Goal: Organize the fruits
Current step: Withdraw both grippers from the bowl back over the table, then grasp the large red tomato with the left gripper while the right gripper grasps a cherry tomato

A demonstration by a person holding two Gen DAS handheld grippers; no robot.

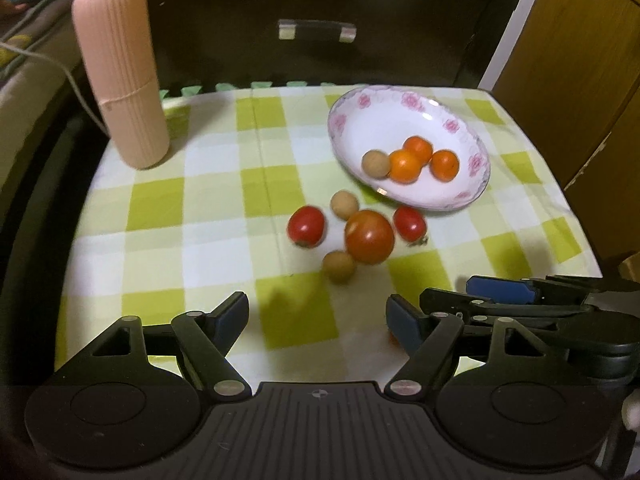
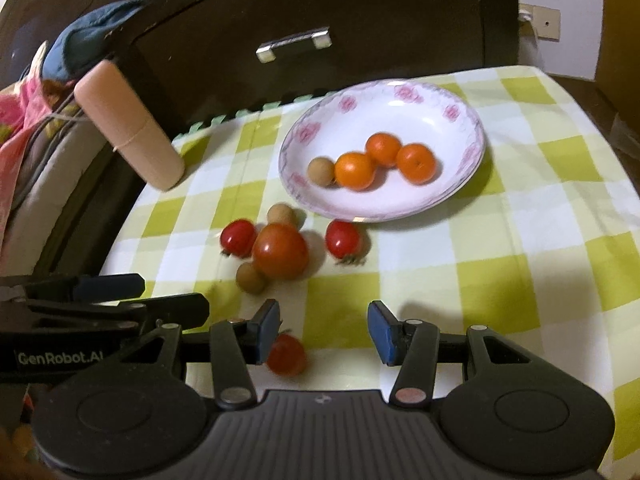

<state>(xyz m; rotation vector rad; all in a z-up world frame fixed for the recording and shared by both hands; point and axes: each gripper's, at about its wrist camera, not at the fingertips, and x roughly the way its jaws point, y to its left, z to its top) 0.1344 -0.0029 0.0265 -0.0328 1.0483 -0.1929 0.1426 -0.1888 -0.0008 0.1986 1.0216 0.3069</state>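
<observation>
Right wrist view: the right claw (image 2: pixel 323 330) hangs wide open and empty above the desk's near edge, a small red cherry tomato (image 2: pixel 286 354) beside its left finger. The left claw (image 1: pixel 317 317) gapes empty too. Toward the far right corner, the white floral-rimmed plate (image 2: pixel 448 118) holds three small oranges (image 2: pixel 383 149) and a tan round longan (image 2: pixel 321 171).

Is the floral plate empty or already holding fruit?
Holding fruit: the floral plate contains three small oranges and one brown longan; the tomatoes lie outside it.

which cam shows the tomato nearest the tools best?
Right wrist: the near tomato lies mostly exposed beside the right tool. Left wrist shows only a red sliver behind the left tool finger.
</observation>
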